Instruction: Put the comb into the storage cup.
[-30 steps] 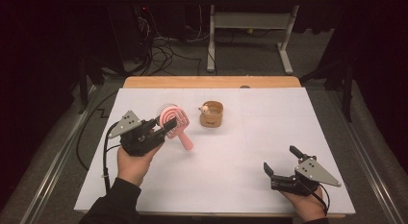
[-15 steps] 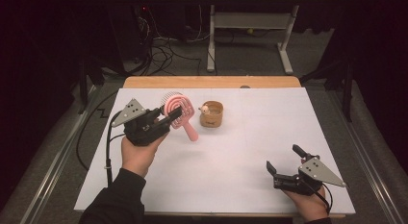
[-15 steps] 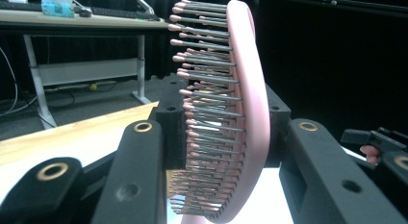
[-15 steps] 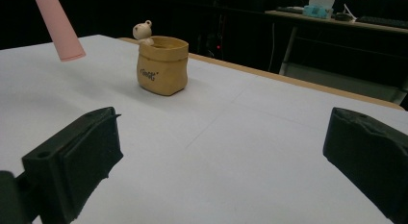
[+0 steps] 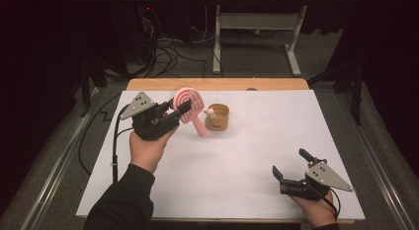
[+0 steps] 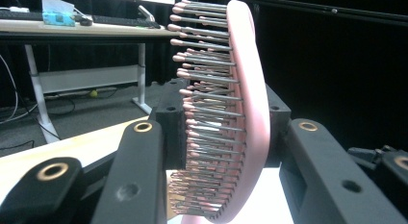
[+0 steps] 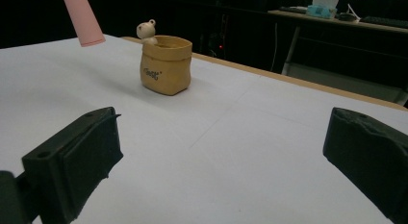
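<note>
Hairbrush [image 5: 189, 102], pink plastic, is sitting clamped in the left gripper [image 5: 174, 114] upper left of centre in the high view, handle slanting down-right toward a tan pouch-shaped cup [image 5: 218, 117]. White table [image 5: 232, 161], dark room, cables on the floor. Right gripper [image 5: 291, 168] is resting lower right, jaws spread.

Left gripper view: brush's [image 6: 226, 113] metal pink-tipped bristles are pointing left, long axis near vertical.

Right gripper view: handle tip [image 7: 82, 19] is hanging upper left, above the table; cup [image 7: 166, 64] is carrying a small bear figure [image 7: 146, 31].
</note>
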Demonstrator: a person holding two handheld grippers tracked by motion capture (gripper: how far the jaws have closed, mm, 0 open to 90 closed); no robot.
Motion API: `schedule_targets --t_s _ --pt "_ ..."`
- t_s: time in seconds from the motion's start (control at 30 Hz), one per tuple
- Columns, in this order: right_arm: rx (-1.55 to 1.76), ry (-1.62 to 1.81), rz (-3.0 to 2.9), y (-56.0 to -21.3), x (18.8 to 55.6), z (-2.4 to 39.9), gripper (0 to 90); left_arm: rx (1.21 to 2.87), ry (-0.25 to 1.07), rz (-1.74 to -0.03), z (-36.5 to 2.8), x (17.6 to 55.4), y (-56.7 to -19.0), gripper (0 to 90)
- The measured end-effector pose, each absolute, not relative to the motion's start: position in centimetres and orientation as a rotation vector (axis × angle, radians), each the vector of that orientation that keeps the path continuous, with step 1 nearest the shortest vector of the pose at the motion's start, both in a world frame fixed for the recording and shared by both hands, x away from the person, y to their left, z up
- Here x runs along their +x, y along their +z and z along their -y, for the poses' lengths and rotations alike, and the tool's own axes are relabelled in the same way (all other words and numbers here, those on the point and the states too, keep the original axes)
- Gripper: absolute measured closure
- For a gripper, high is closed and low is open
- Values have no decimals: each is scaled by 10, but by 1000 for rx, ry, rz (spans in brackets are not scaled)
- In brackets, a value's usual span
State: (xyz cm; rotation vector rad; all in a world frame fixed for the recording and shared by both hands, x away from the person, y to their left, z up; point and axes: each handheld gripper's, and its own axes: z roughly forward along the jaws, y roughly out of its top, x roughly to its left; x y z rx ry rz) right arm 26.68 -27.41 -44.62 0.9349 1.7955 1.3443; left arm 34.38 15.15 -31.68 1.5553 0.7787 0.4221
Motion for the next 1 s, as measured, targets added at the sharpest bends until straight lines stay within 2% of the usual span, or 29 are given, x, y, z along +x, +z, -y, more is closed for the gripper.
schedule_targets --t_s 1.0 --pt "930 1368 -1784 -444 264 275 2 1534 412 -774 -127 377 -303 631"
